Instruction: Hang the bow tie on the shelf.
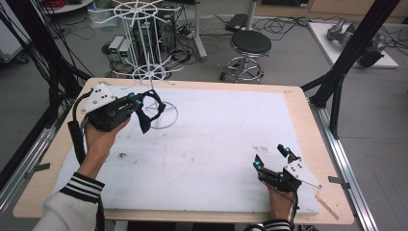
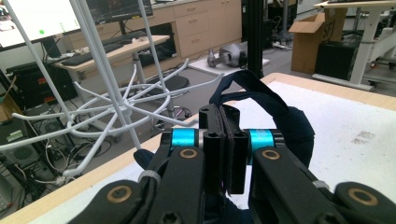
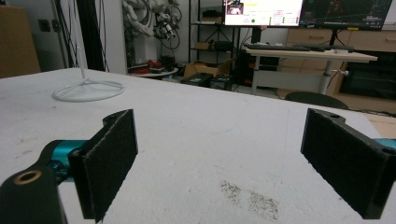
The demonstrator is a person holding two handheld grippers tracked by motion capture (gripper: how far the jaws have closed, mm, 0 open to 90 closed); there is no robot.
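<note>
A dark navy fabric loop (image 1: pixel 146 111) is held clamped in the closed left gripper (image 1: pixel 136 100) beside the white wire display rack (image 1: pixel 144 57), ready for hanging on a prong, while the right gripper (image 1: pixel 271 157) rests wide open and empty on the white worktop (image 1: pixel 211 144).

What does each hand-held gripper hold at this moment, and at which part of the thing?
The left hand-held gripper pinches a dark fabric strap at a flat stretch; its loop hangs free. The right hand-held gripper stands open and holds nothing.

Navy strap (image 2: pixel 261 93) — white rack (image 1: pixel 144 72) (white mat (image 1: pixel 216 144)).
</note>
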